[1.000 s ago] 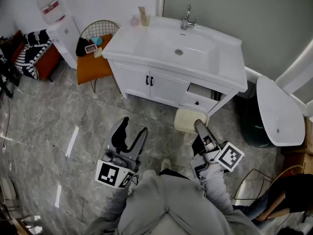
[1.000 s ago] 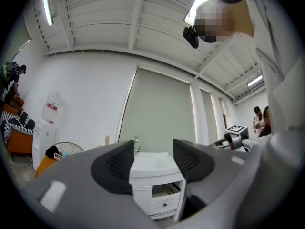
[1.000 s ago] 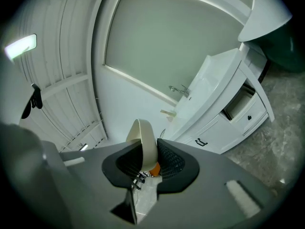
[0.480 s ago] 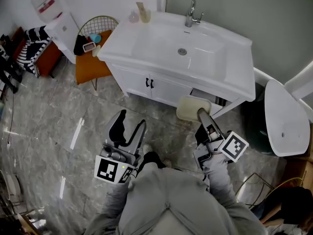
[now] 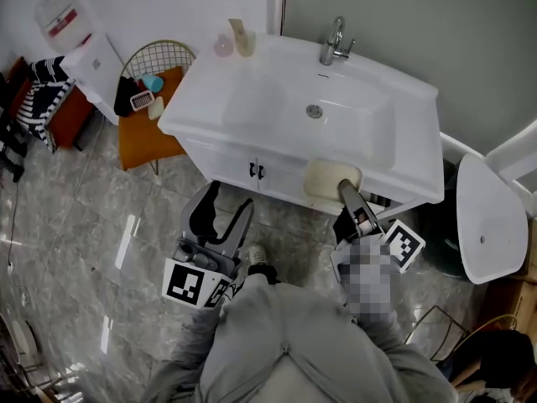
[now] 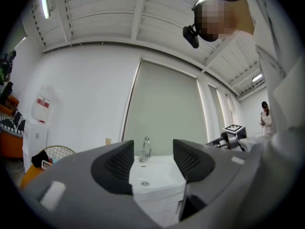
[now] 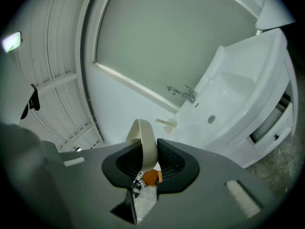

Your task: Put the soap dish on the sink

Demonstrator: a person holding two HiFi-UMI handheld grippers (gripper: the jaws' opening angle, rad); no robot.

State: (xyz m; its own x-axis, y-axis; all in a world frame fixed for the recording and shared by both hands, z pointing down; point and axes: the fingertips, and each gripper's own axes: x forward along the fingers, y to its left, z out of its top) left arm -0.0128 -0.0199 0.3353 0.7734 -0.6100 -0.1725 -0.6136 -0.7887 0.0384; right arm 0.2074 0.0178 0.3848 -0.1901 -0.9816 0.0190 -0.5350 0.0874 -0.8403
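Observation:
A cream soap dish (image 5: 331, 180) hangs over the front edge of the white sink (image 5: 252, 107), and my right gripper (image 5: 346, 190) is shut on its near rim. In the right gripper view the soap dish (image 7: 145, 140) stands on edge, pinched between the two dark pads, with the sink (image 7: 248, 104) off to the right. My left gripper (image 5: 225, 217) stands open and holds nothing, lower down in front of the cabinet. Its own view shows the left gripper (image 6: 151, 165) with jaws apart, framing the sink (image 6: 155, 175) and the faucet (image 6: 146, 149).
The faucet (image 5: 334, 42) is at the back of the basin; a bottle and a tube (image 5: 243, 37) stand at the back left corner. A chair (image 5: 147, 112) with small items is left of the cabinet. A white toilet (image 5: 482, 217) is at the right.
Both grippers have come closer to the sink. The right gripper has carried the soap dish from in front of the cabinet drawer up to the counter's front edge.

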